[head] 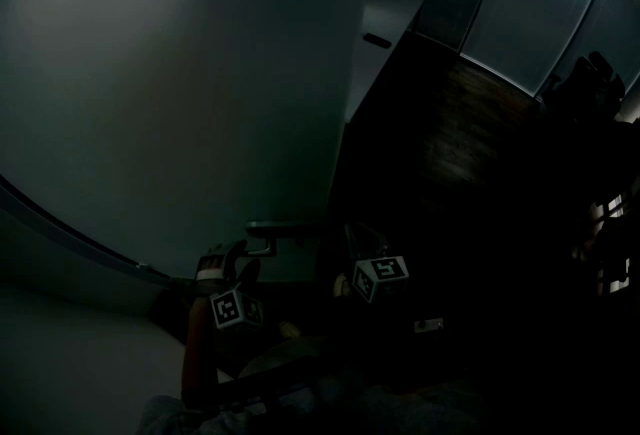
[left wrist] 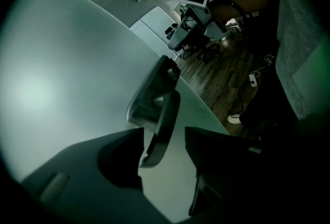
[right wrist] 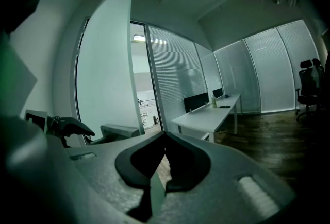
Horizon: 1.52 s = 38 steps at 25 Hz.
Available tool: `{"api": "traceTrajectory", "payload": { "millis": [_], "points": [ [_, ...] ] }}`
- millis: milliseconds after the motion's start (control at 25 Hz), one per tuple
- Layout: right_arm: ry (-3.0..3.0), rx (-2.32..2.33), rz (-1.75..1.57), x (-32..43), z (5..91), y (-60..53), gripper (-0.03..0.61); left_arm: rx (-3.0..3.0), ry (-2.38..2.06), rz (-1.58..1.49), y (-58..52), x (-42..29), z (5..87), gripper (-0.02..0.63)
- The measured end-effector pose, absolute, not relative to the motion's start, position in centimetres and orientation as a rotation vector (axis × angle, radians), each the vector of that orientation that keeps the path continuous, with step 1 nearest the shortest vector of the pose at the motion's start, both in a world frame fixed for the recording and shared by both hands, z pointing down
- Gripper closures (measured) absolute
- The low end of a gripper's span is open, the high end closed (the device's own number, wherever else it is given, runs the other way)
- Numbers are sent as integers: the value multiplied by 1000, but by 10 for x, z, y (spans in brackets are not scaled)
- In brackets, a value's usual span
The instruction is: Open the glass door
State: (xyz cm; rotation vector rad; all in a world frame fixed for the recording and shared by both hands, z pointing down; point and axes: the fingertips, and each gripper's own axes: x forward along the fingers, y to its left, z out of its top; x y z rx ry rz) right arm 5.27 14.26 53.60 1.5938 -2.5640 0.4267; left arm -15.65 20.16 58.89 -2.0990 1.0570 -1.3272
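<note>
**Left claw open around the lever of the glass door**

There is one glass door (head: 180, 73), a frosted panel standing upright with its long axis vertical. In the right gripper view it is swung out of its frame, its thin free edge turned towards the camera. It carries one lever handle (left wrist: 161, 120), mounted near that free edge. In the left gripper view the lever's long axis runs from its metal mount plate down towards the camera, along the face of the glass.

There are two grippers. The left gripper (left wrist: 164, 138) has its jaws wide apart with the free end of the handle between them. There is a clear gap on the right-hand side, and the left jaw is just beside the lever; I cannot tell whether it touches. The right gripper (right wrist: 164, 135) is beside the handle, past the door's free edge. Its jaw tips meet, and nothing is gripped between them.

Well beyond the handle, inside the dim room, stand one long white desk (right wrist: 206, 115) and one office chair (right wrist: 308, 86) on a dark wooden floor (right wrist: 268, 135).
</note>
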Motion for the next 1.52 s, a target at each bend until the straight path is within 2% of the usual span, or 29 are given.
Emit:
{"api": "traceTrajectory", "payload": {
  "millis": [40, 200, 320, 440, 600, 880, 1120, 1520],
  "points": [
    [-2566, 1592, 426, 52, 536, 142, 575, -2100, 1062, -1332, 204, -159, 588, 341],
    [-2568, 1585, 430, 51, 539, 143, 576, -2097, 1073, -1330, 213, -167, 581, 304],
    [-2565, 1583, 428, 51, 537, 145, 576, -2123, 1132, -1254, 217, -166, 564, 305],
    [-2576, 1574, 415, 48, 538, 146, 575, -2228, 1267, -1055, 215, -163, 546, 384],
    [-2592, 1566, 398, 45, 540, 148, 576, -2388, 1397, -864, 219, -154, 536, 426],
    [-2594, 1523, 369, 32, 530, 157, 575, -2520, 1552, -546, 220, -147, 503, 544],
    [-2619, 1515, 366, 30, 521, 160, 576, -2648, 1682, -289, 222, -151, 485, 609],
    [-2642, 1515, 372, 28, 511, 170, 577, -2751, 1784, -10, 229, -153, 464, 611]
  ]
}}
